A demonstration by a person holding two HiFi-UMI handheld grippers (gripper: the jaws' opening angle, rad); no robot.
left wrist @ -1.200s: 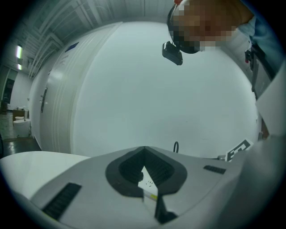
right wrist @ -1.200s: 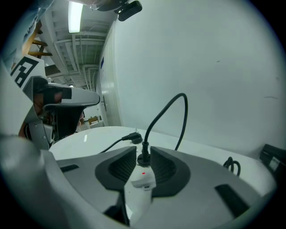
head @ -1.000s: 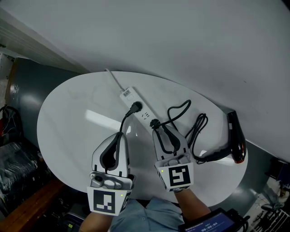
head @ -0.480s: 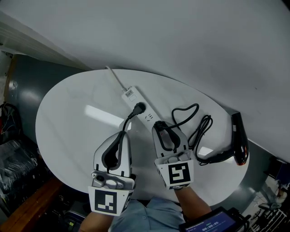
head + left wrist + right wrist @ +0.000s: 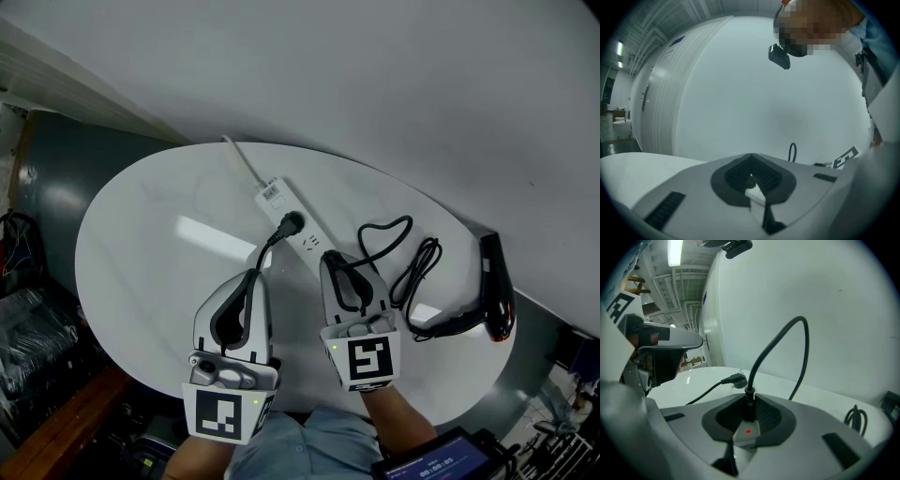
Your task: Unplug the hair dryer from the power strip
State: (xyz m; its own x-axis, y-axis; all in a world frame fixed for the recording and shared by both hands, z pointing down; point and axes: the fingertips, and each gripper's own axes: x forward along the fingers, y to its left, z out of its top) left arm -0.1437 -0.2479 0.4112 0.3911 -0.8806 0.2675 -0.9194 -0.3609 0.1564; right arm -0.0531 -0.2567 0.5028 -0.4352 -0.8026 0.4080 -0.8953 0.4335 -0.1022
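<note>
A white power strip (image 5: pixel 281 208) lies slantwise on the round white table (image 5: pixel 141 253). The hair dryer's black plug (image 5: pixel 749 401) sits at the strip's near end, by a red light (image 5: pixel 748 431). My right gripper (image 5: pixel 334 262) has its jaws closing on this plug, pads against its sides. From there the cord (image 5: pixel 412 267) loops right to the black hair dryer (image 5: pixel 495 286) at the table's edge. A second black plug (image 5: pixel 292 223) is further along the strip. That plug's cord runs to the tip of my left gripper (image 5: pixel 249 277), whose jaws are together; whether it pinches the cord is hidden.
The strip's white lead (image 5: pixel 239 159) runs off the table's far edge toward the grey wall. Dark clutter (image 5: pixel 23 309) lies on the floor at the left. A device with a lit screen (image 5: pixel 441 461) shows at the bottom right.
The right gripper's jaws have drawn in around the hair dryer's plug. Both grippers keep their places, and the plug stays in the strip.
</note>
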